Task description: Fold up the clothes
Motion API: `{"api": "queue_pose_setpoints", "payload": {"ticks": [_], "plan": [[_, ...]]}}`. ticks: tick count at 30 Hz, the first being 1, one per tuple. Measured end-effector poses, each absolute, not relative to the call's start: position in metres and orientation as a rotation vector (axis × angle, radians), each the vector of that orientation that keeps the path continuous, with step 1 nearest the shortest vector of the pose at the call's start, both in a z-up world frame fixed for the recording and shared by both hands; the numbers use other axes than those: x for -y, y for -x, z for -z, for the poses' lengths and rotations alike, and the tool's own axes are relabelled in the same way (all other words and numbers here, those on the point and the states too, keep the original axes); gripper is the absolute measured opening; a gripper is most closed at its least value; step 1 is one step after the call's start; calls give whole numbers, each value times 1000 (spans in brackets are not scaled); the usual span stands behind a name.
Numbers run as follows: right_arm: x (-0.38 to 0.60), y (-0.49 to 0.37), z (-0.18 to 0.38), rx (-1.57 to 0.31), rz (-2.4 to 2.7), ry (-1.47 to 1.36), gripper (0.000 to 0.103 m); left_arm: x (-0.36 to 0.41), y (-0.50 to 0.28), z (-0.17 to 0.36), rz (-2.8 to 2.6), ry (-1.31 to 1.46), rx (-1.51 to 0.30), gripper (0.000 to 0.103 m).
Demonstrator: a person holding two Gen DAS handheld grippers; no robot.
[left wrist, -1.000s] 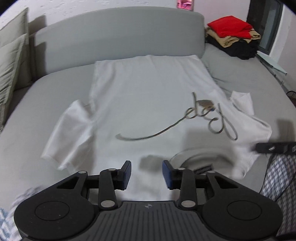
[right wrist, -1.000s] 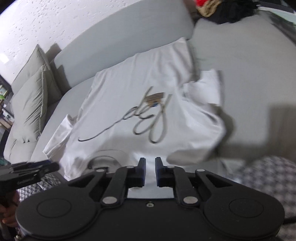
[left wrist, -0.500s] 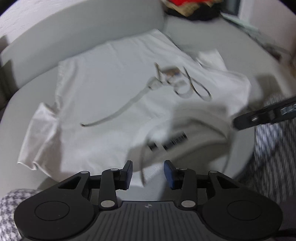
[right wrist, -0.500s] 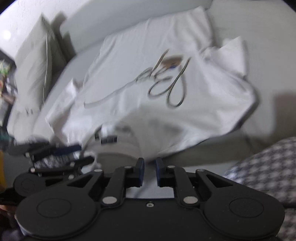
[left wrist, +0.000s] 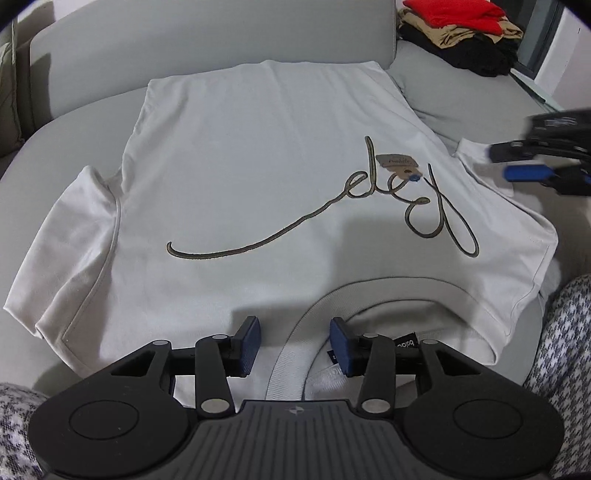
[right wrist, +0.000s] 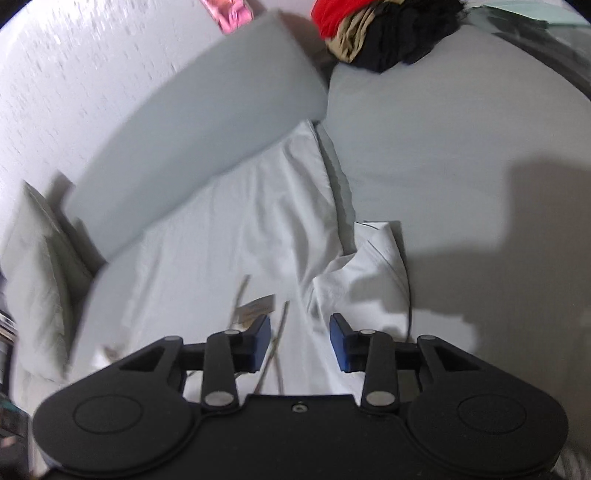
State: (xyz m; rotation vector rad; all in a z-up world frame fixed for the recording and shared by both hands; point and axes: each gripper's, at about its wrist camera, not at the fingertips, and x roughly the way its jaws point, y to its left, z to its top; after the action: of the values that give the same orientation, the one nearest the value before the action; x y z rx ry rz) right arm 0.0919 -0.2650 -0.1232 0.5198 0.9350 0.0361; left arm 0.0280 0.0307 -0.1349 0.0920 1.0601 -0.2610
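Note:
A white T-shirt (left wrist: 258,177) with a dark script logo and a paper tag (left wrist: 399,165) lies flat, front up, on the grey sofa seat, collar (left wrist: 388,291) toward me. My left gripper (left wrist: 294,345) is open and empty just above the collar's left side. My right gripper (right wrist: 300,341) is open and empty, hovering over the shirt's right part near its folded-in sleeve (right wrist: 373,266); it also shows at the right edge of the left wrist view (left wrist: 532,162). The left sleeve (left wrist: 70,240) lies spread out.
A pile of red, tan and black clothes (left wrist: 458,33) sits at the sofa's far right corner, also in the right wrist view (right wrist: 384,33). The sofa backrest (left wrist: 207,48) runs behind the shirt. Cushions (right wrist: 33,280) stand at the left. Checked fabric (left wrist: 565,354) is at the near right.
My right gripper has opened, letting go of the shirt, and moved right toward the sleeve. My left gripper has dropped back over the collar. The shirt now lies flat.

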Motion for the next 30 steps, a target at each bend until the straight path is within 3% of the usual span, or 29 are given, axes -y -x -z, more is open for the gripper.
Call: {"api": "queue_pose_setpoints", "payload": {"ticks": [9, 12, 13, 30], "plan": [[222, -129, 150, -1063, 128, -211, 33, -32, -28, 137, 260, -79, -1059, 43], [220, -127, 148, -1037, 153, -186, 5, -32, -28, 136, 262, -78, -1059, 43], [222, -125, 146, -1023, 162, -197, 2, -32, -28, 136, 262, -77, -1059, 43], [344, -19, 116, -630, 407, -651, 1, -29, -27, 132, 265, -88, -1056, 43]]}}
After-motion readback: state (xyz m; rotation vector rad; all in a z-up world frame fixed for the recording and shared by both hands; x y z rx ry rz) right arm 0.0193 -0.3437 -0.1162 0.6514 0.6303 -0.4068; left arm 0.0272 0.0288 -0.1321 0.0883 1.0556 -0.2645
